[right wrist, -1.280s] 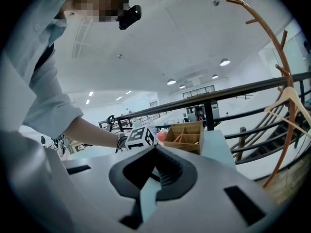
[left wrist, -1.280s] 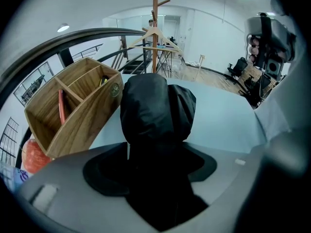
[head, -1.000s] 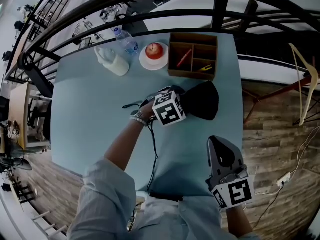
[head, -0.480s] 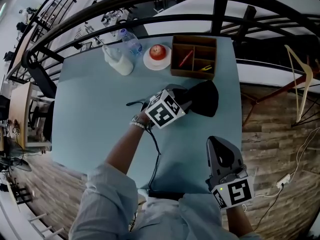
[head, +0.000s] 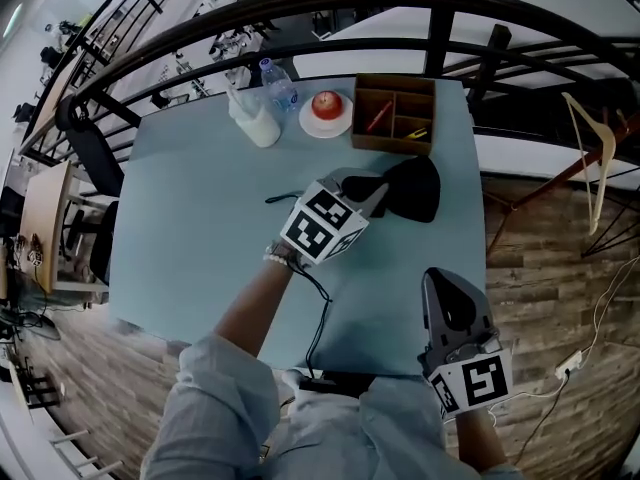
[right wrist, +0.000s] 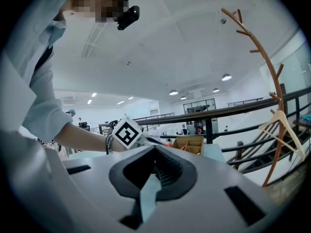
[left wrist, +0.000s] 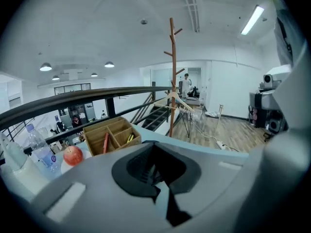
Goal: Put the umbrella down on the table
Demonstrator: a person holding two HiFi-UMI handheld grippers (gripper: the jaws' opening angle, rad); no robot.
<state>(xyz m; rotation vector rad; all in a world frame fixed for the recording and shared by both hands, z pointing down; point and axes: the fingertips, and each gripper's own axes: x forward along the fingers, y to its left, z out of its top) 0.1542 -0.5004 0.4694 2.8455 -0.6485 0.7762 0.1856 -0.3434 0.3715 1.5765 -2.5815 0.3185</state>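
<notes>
The black folded umbrella (head: pixel 415 188) lies on the pale blue table (head: pixel 200 218), right of centre and just in front of the wooden box. My left gripper (head: pixel 376 192) hovers above the umbrella's left end with its marker cube toward me. Its jaws have just been closing and now stand shut with nothing between them. The left gripper view looks over the shut jaws (left wrist: pixel 156 171) to the far end of the table and shows no umbrella. My right gripper (head: pixel 437 278) is held off the table's near right corner, its jaws (right wrist: pixel 154 171) shut and empty.
At the table's far edge stand a compartmented wooden box (head: pixel 395 115) holding pens, an apple on a white plate (head: pixel 327 105), a water bottle (head: pixel 278 83) and a white jug (head: pixel 255 120). A black railing (head: pixel 300 28) curves behind. A wooden hanger (head: pixel 590 158) stands at the right.
My left gripper has lifted off the umbrella, tilted up and closed its jaws. The umbrella stays lying on the table. My right gripper has shifted slightly.
</notes>
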